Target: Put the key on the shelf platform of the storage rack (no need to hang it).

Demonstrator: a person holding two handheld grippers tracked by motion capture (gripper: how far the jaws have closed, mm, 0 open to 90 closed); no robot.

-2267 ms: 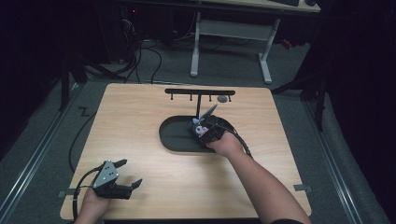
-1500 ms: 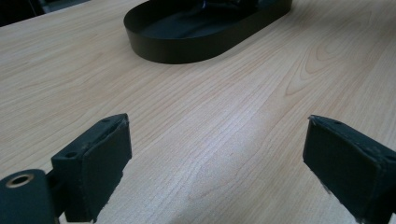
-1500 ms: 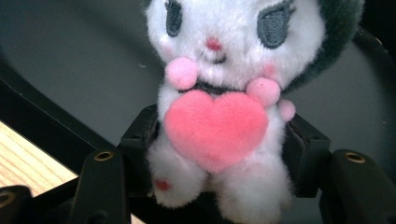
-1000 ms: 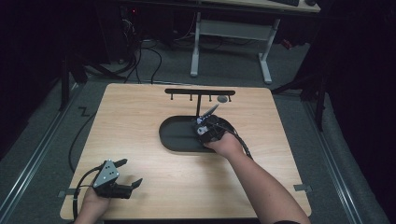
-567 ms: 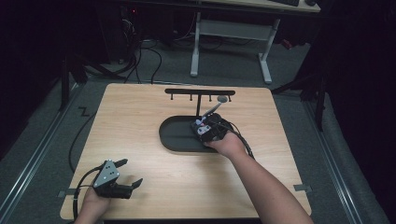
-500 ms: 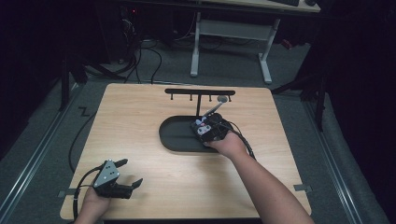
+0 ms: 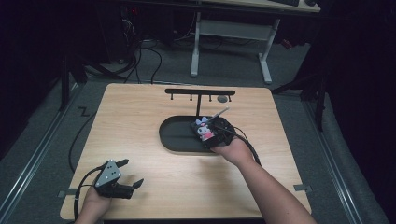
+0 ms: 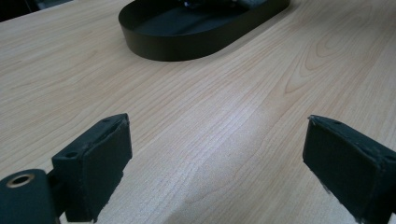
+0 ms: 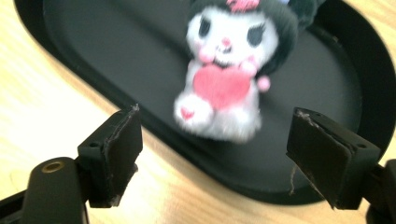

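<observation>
A small plush toy [image 9: 224,70], white with a black hood and a pink heart, lies at the right end of the black oval tray [image 9: 93,56]. My right gripper [image 9: 215,149] hovers just short of it. Its jaws have just been opening and stand wide on either side, touching nothing. From above, the toy [image 7: 204,130] shows at the tip of the right gripper [image 7: 210,135], over the tray [image 7: 175,135]. The left gripper [image 7: 130,175] rests at the table's front left, open and holding nothing. Between its jaws [image 8: 215,163] is bare wood, with the tray [image 8: 187,42] farther off.
A black T-shaped rack [image 7: 201,92] with small hooks stands behind the tray, a grey round piece [image 7: 222,99] by its right end. Cables trail from both grippers. The wooden table [image 7: 130,121] drops off to grey floor on all sides.
The right gripper has drawn back a little to the right and lifted slightly. The toy lies in the tray. The left gripper has stayed where it was.
</observation>
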